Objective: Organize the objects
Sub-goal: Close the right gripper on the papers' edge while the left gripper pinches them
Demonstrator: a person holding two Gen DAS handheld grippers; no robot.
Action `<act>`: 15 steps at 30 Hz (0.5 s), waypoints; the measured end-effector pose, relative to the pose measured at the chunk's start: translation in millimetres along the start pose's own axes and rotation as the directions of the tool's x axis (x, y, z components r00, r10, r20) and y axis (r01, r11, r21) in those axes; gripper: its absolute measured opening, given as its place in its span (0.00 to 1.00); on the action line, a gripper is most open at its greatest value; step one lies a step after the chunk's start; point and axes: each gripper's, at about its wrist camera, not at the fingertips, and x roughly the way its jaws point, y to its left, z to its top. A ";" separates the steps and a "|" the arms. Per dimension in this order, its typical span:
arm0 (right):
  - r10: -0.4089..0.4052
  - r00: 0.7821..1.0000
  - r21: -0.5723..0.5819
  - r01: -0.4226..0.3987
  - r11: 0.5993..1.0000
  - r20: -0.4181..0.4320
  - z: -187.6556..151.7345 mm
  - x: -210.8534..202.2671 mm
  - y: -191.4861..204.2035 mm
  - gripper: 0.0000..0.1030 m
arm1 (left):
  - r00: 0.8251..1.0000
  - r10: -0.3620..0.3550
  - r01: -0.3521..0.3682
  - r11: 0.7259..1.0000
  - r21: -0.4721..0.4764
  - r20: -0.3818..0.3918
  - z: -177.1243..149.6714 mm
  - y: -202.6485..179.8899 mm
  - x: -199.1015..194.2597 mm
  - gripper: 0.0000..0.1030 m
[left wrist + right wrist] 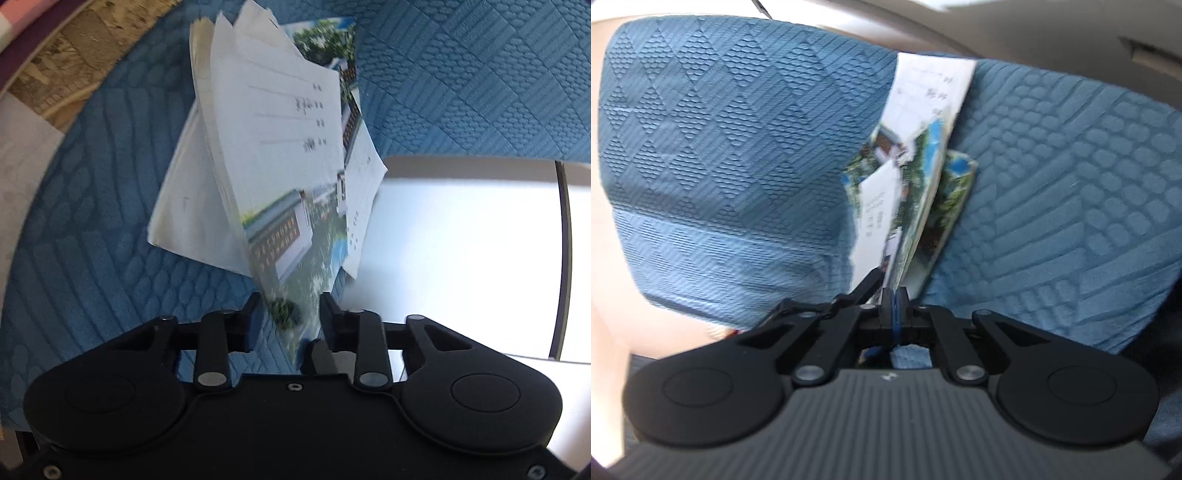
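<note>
Both claws tilted downward: left claw (288, 317) astride booklets (273, 147), right claw (894, 295) pinched shut.

The booklets (280, 155) are paper: matt white printed sheets and glossier colour-photo covers; the blue cloth (461, 74) beneath is matt, embossed in raised diamonds, ribs and pebbles; the left tongs (290, 314) are matt black plastic with bright metal pins; the right tongs (894, 295) likewise, their housing ribbed; a smooth silvery panel (461, 258) gleams.

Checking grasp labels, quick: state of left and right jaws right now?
Left gripper: jaws around the photo booklet; contact unclear from the blur.
Right gripper: shut on the booklet's edge.
</note>
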 end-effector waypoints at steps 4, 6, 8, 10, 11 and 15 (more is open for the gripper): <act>0.026 1.000 0.019 -0.026 0.999 -0.009 1.7 1.4 -3.4 0.03 | 0.999 -0.037 0.036 0.998 -0.043 -0.012 4.0 4.9 0.8 0.12; 0.048 0.999 0.019 -0.048 0.999 -0.008 0.8 0.6 -3.5 0.03 | 0.999 -0.036 0.035 0.998 -0.045 -0.026 2.7 5.6 0.4 0.12; 0.078 0.997 0.031 -0.078 0.996 -0.014 1.1 2.0 -3.8 0.04 | 0.998 -0.047 0.046 0.998 -0.034 -0.032 0.1 3.4 1.0 0.12; 0.084 0.996 0.040 -0.084 0.996 -0.015 1.0 2.5 -5.1 0.04 | 0.998 -0.049 0.048 0.999 -0.020 -0.032 -2.0 1.6 0.5 0.12; 0.084 0.996 0.047 -0.084 0.995 -0.016 0.9 3.2 -6.5 0.05 | 0.999 -0.041 0.041 0.999 -0.012 -0.029 -2.7 0.9 0.5 0.10; 0.095 0.995 0.101 -0.093 0.991 -0.015 2.4 4.4 -16.2 0.08 | 0.999 -0.023 0.023 1.000 -0.008 -0.039 -3.0 3.8 0.4 0.01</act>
